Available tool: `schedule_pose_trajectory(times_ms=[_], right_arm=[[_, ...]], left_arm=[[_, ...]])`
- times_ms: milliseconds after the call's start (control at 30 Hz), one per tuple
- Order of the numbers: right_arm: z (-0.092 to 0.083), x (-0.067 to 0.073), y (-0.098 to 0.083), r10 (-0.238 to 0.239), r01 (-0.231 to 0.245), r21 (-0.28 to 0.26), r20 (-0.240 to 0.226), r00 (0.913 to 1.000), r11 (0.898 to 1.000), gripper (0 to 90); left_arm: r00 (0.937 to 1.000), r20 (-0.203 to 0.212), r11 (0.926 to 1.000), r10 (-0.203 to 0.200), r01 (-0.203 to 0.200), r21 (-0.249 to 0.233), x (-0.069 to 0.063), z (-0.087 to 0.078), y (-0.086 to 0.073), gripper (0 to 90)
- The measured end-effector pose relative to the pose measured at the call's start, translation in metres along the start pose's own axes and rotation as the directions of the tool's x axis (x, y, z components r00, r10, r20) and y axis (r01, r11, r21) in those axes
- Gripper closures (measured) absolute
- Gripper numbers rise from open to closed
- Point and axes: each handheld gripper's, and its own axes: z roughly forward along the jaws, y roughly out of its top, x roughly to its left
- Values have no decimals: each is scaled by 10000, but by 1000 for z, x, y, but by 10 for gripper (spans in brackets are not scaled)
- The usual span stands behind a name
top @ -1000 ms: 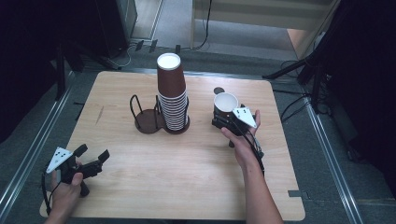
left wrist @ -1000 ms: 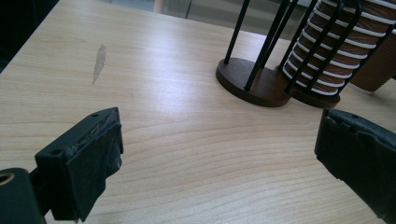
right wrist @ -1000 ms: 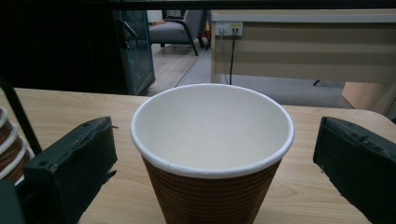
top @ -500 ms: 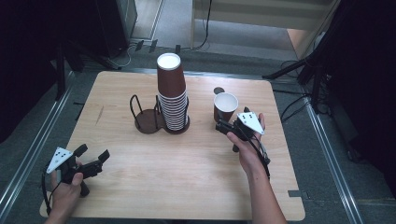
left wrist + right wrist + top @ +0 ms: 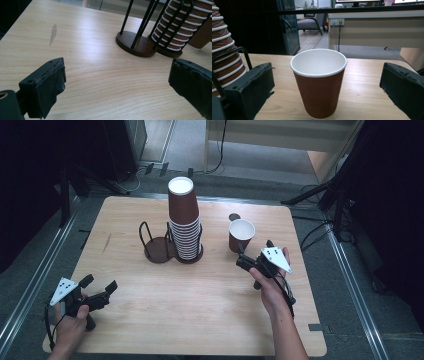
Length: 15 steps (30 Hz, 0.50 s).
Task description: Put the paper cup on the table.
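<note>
Jaws of the right gripper point(image 5: 254, 255) are held wide apart just short of the upright, empty paper cup point(image 5: 318, 82) beside the cup stack point(image 5: 184, 220), which is judged light, thin-walled, easily crushed, best gripped gently mid-body; left gripper point(image 5: 97, 287) likewise gapes.

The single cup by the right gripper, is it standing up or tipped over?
Standing up. The cup sits on its base, open mouth up.

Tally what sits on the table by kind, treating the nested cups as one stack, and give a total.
Single upright paper cup: 1
Stack of upside-down paper cups: 1 (cups in it too tightly nested to count)
Wire cup holder with two round bases: 1
Hand-held grippers, left gripper and right gripper, both open: 2
Total: 5
</note>
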Motion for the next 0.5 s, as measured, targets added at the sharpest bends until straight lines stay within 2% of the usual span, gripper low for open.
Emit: schedule_pose_trajectory(times_ms=[500], right_arm=[[-26,-21,-8,52,-53,41,310,9995,10000,0]], left_arm=[[10000,26,10000,-24,24,32,0,0,0,20]])
